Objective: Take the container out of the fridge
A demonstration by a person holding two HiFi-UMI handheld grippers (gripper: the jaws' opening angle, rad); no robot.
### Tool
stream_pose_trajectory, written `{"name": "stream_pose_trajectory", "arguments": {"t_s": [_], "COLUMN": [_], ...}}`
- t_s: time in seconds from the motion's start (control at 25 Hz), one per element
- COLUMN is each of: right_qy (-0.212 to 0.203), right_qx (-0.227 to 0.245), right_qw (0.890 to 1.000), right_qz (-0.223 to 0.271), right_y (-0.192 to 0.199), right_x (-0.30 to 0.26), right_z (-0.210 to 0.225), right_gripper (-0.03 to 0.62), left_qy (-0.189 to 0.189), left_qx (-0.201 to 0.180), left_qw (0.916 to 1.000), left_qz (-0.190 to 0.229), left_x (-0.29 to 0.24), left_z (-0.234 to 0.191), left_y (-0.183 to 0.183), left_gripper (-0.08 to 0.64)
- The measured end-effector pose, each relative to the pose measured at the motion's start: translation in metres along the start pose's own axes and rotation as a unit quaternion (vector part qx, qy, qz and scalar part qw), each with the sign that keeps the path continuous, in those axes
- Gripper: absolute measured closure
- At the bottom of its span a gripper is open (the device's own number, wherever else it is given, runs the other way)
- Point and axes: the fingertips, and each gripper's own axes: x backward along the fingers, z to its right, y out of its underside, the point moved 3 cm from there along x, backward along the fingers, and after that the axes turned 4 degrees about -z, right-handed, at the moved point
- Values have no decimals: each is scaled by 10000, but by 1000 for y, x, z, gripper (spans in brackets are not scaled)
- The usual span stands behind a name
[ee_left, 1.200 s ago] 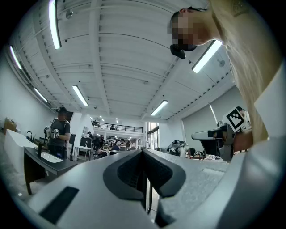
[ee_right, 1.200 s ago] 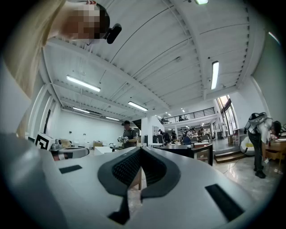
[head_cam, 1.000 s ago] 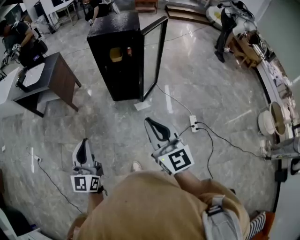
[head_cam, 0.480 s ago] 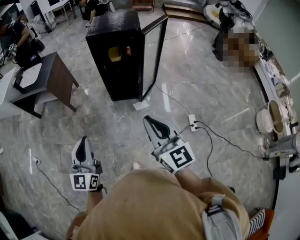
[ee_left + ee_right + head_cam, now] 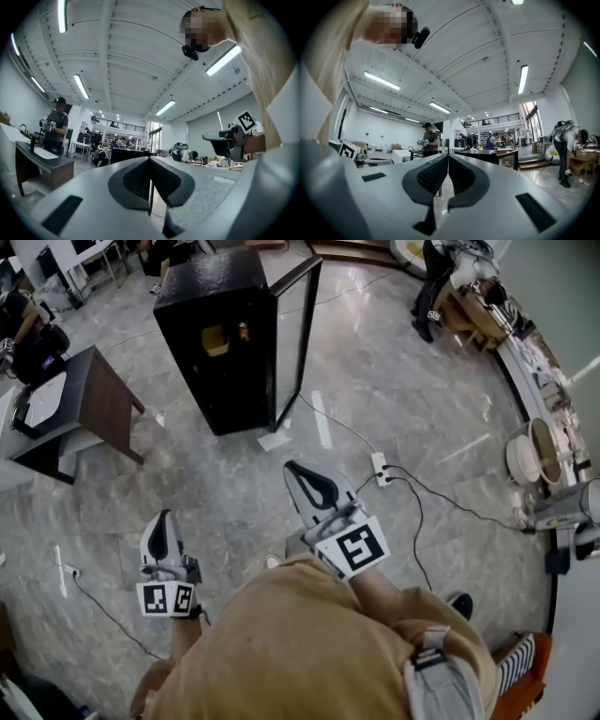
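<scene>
A black fridge (image 5: 211, 381) stands on the floor ahead, its glass door (image 5: 294, 334) swung open to the right. On a shelf inside sit a yellow container (image 5: 217, 340) and a small red can (image 5: 243, 331). My left gripper (image 5: 165, 516) is shut and holds nothing, low in front of the person's body and far short of the fridge. My right gripper (image 5: 292, 468) is also shut and holds nothing; it points toward the fridge and is slightly closer to it. Both gripper views show the jaws pressed together, the left gripper (image 5: 150, 158) and the right gripper (image 5: 448, 156).
A dark desk (image 5: 94, 395) stands left of the fridge, with a person (image 5: 23, 320) behind it. A power strip (image 5: 380, 468) and its cables lie on the marble floor to the right. A paper sheet (image 5: 274, 441) lies at the fridge's foot. Cluttered benches (image 5: 544, 451) line the right side.
The head view has shifted: the fridge and desk sit a little further left and up in the frame. Both grippers stay shut and hold about the same low position.
</scene>
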Motion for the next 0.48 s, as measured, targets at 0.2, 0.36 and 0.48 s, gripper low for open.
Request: {"name": "stream_pose_trajectory", "arguments": {"t_s": [0.2,0.36,0.48], "right_qy": [111,-7,-191], "right_qx": [-94,-185,-206], "right_qw": [9999,9998,9996], "right_qz": [31,-14,8], "right_y": [5,17,15], "right_x": [-9,-31,-56], "right_z": [28,59,86], "right_gripper": [589,589,589], "left_qy": [136,-2,-172], "left_qx": [-61,-188,-176], "left_qw": [9999,9998,9996], "left_qz": [-26,-49,-99], "left_x": [-37,-70,-97], "left_z": [6,4,1], "left_y": [1,-2,-4], "left_gripper": [558,558,558]}}
